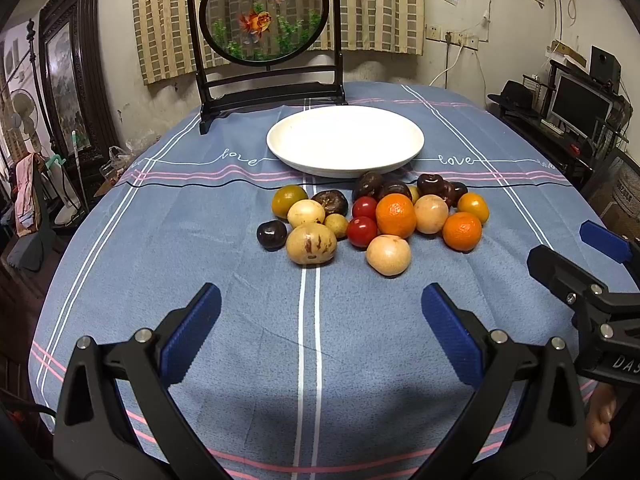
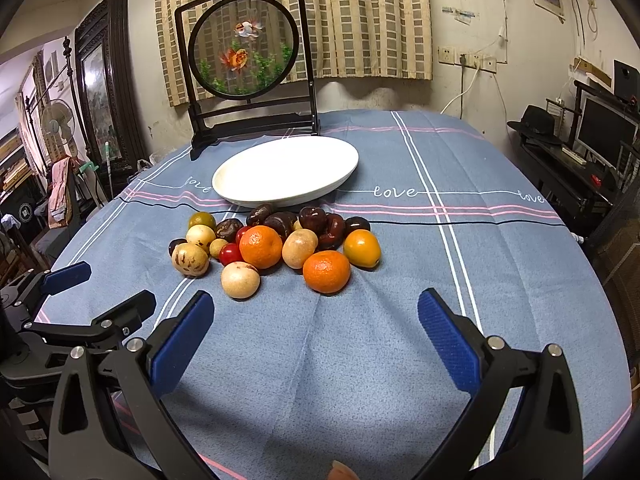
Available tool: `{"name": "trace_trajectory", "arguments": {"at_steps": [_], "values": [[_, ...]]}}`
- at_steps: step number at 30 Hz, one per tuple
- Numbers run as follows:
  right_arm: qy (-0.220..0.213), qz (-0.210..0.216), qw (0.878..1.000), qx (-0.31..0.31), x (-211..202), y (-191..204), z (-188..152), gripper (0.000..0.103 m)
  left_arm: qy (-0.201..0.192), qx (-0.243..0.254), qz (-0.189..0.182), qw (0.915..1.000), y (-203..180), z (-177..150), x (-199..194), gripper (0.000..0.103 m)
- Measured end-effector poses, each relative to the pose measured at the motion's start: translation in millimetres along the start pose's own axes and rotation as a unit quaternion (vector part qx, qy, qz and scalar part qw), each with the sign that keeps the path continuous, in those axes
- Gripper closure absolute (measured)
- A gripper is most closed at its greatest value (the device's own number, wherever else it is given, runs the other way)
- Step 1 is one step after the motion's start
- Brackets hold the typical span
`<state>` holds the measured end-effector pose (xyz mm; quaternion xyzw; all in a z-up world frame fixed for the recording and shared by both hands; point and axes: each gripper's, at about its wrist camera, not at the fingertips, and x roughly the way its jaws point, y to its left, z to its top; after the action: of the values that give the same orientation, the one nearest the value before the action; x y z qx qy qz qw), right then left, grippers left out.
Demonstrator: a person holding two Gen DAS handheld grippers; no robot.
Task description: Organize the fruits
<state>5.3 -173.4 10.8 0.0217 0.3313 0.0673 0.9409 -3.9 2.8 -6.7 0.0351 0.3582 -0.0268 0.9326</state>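
Blue tablecloth [image 1: 160, 240] bears the word "love" [image 1: 240, 157] in white script beside the white plate [image 1: 345, 140]. Fruits [image 1: 376, 220] lie heaped just before it. Left gripper [image 1: 320, 332] and right gripper [image 2: 316, 332] both gape wide, holding nothing.

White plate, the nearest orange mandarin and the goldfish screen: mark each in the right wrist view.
white plate [image 2: 256, 178]: right wrist view, bare inner surface.
nearest orange mandarin [image 2: 326, 271]: right wrist view, middle of its peel.
goldfish screen [image 2: 244, 47]: right wrist view, centre of the round panel.
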Motion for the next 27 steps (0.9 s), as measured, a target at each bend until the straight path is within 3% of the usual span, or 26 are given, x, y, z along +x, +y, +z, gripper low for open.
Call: {"name": "trace_trajectory", "arguments": {"at_steps": [8,13,15,18,22,27], "values": [[0.020,0.026,0.999,-0.003,9,-6,-3,0.001,0.003,-0.004,-0.015,0.9999,10,-2,8,0.002],[0.069,0.056,0.996,0.005,31,-25,-8,0.001,-0.046,-0.027,-0.048,0.9974,40,-9,14,0.002],[0.085,0.068,0.994,0.019,40,-39,-7,0.001,-0.023,-0.028,-0.049,0.9982,48,-4,26,0.002],[0.080,0.089,0.993,0.018,47,-47,-3,0.001,0.033,-0.027,-0.081,0.9958,57,8,51,0.002],[0.088,0.123,0.988,-0.029,53,-41,5,0.001,0.046,0.010,-0.068,0.9966,51,19,71,0.002],[0.101,0.101,0.988,-0.066,75,-42,23,0.001,0.054,0.044,-0.092,0.9933,37,29,89,0.002]]}}
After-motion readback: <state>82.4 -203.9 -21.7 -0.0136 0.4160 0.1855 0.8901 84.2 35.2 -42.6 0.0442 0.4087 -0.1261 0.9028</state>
